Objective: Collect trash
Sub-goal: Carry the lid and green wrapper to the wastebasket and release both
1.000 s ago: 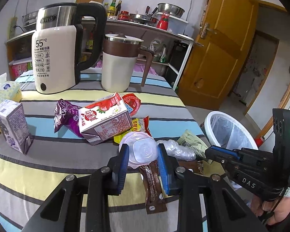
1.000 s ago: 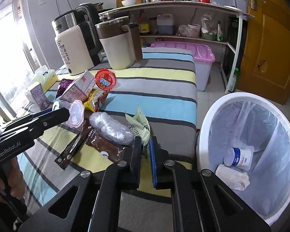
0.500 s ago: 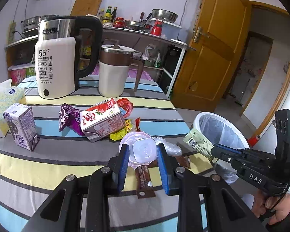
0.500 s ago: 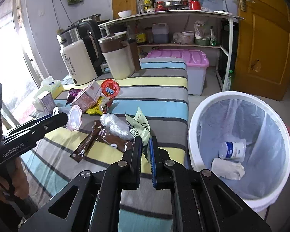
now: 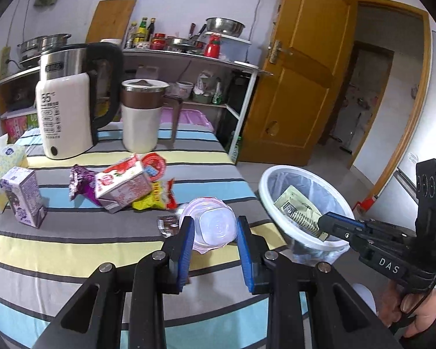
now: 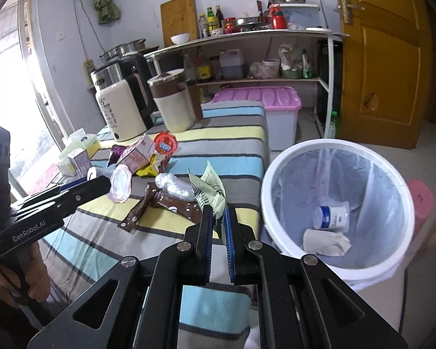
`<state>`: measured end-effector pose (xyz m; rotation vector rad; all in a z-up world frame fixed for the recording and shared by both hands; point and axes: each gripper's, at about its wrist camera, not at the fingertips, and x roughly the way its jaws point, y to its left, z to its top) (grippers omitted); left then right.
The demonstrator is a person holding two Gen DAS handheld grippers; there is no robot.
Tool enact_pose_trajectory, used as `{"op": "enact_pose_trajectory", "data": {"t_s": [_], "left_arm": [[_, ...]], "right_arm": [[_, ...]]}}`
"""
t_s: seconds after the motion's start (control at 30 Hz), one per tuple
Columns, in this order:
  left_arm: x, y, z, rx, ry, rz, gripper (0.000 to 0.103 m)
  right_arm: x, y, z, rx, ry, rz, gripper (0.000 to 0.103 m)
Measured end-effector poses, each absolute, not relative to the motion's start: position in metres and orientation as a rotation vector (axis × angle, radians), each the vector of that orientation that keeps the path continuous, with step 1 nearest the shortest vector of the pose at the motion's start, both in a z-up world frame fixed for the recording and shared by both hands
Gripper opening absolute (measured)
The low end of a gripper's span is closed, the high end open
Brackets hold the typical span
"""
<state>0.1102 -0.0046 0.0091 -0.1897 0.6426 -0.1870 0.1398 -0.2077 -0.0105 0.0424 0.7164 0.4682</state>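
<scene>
**Left wrist view: both grippers loaded, bin alongside the table**

Left gripper has its blue pads closed against the two sides of a clear plastic cup, which sits between the fingers with its base facing the camera. The cup is held clear of the striped tablecloth. In the right wrist view the same cup projects from the tip of the left gripper, above the table's near-left part.

Right gripper is clamped narrow on a pale green wrapper; the wrapper stands up from between the pads, creased. Seen from the left wrist camera, the right gripper holds the green wrapper over the mouth of the white bin. The bin stands on the floor just beside the table's edge, lined with a clear bag, and contains a small white tub and a crumpled paper wad.

Items lying on the table: a brown wrapper and a crumpled clear bag, both just beside the green wrapper; a yellow-red packet; a red-and-white carton; a purple packet; a red foil lid; a purple carton standing upright at the left.

A kettle and a lidded mug stand at the far side
</scene>
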Motion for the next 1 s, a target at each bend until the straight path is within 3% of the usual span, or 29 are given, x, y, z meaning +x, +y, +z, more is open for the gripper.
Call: {"op": "enact_pose_trajectory", "data": {"t_s": [1.0], "left_arm": [[0.167,-0.125,0.004,-0.083,0.680,-0.429,0.030]], "right_arm": [[0.151,-0.324,-0.025,0.144,0.722,0.201,0.009]]}}
